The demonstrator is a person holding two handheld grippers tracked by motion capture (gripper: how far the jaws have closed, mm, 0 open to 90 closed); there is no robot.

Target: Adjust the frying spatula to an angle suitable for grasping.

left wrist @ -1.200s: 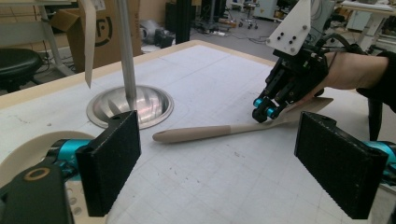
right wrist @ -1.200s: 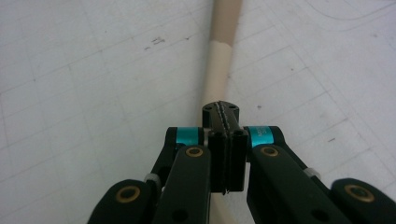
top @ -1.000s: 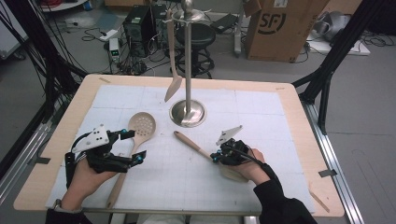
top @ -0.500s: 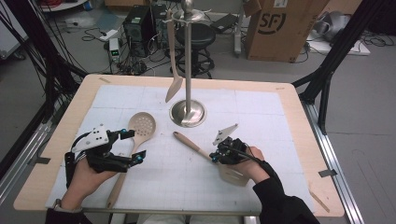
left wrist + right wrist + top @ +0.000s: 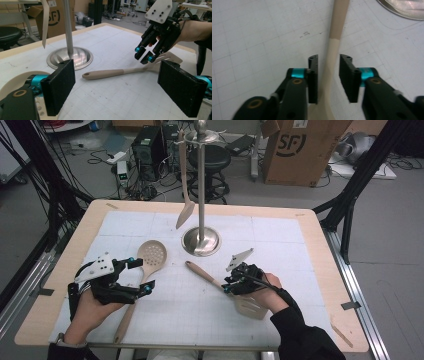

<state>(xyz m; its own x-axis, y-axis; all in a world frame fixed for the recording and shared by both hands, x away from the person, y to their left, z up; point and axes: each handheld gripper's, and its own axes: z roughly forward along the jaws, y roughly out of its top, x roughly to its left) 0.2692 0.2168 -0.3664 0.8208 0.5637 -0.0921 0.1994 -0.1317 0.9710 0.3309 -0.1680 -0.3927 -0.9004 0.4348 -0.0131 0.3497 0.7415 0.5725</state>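
Observation:
A beige spatula [image 5: 210, 279] lies on the white mat, handle toward the stand, blade [image 5: 252, 306] under the person's right hand. My right gripper [image 5: 229, 287] points down over its neck. In the right gripper view the jaws [image 5: 328, 75] have just been opening, and the spatula [image 5: 338, 20] runs between the pads with a thin gap on each side. My left gripper [image 5: 141, 275] is held wide open astride the handle of a slotted skimmer [image 5: 151, 254] without touching it. The left gripper view looks between its pads [image 5: 116, 87] at the spatula [image 5: 110, 73] and the right gripper [image 5: 143, 55].
A metal utensil stand [image 5: 201, 242] rises at the mat's middle back, with a wooden turner [image 5: 184, 215] hanging from its top. The wooden table edge [image 5: 320, 250] frames the mat. A cardboard box [image 5: 300, 150], a stool and cables are on the floor beyond.
The right gripper's jaws have parted around the spatula's neck, and the hand has barely shifted. The spatula, skimmer and left gripper stay where they were.

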